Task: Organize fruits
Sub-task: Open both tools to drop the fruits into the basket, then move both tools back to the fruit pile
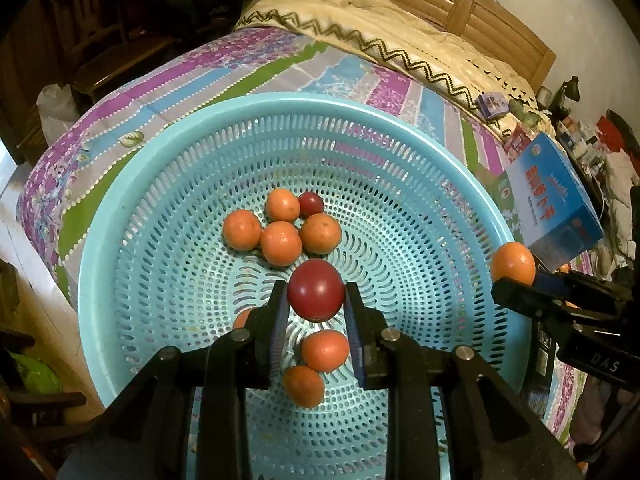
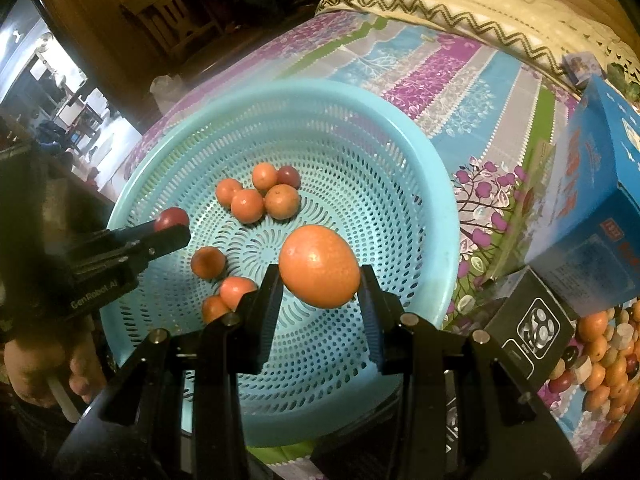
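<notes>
left wrist: left tongs [image 1: 316,300] clamped on a dark red fruit [image 1: 316,295], hanging over the blue basket [image 1: 160,184], guessing it's about to join the oranges [image 1: 280,226] just ahead | right wrist: right tongs [image 2: 320,280] gripping an orange [image 2: 319,266] above the same basket [image 2: 420,184], loose fruit pile [image 2: 604,364] off to their right | basket's on a floral-sheeted bed [image 2: 460,80], cluttered dim bedroom
</notes>
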A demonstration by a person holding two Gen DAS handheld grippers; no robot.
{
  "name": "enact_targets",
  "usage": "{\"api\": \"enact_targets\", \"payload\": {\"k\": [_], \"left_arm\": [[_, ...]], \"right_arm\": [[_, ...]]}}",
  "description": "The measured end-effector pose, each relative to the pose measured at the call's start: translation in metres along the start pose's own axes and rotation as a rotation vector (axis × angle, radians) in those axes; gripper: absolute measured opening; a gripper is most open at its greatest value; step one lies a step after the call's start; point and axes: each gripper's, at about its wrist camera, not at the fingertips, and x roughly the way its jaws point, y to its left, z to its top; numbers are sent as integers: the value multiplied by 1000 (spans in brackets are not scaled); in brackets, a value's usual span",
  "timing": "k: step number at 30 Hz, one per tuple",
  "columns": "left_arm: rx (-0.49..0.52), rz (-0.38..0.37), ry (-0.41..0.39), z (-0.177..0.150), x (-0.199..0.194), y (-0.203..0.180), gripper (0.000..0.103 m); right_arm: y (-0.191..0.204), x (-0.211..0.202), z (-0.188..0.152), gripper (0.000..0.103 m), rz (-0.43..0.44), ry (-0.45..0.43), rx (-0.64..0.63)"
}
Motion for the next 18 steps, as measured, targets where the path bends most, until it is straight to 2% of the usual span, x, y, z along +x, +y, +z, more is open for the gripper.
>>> {"api": "enact_targets", "payload": {"k": [3,5,8,10,18], "left_arm": [[-2,6,15,-1,4,1,29],[-10,5,23,-1,6,3,48],[-7,15,14,-2,4,3,59],[-15,13,10,-1,3,3,65],[-36,22,-14,0,-8,3,67]], "right_arm": [[1,0,0,40,2,2,-2],[1,0,1,40,6,0,-2],[3,-2,2,58,4,-10,-7],[3,-5,2,60,4,-27,-4],[-1,-18,-1,61,8,-49,14]]}}
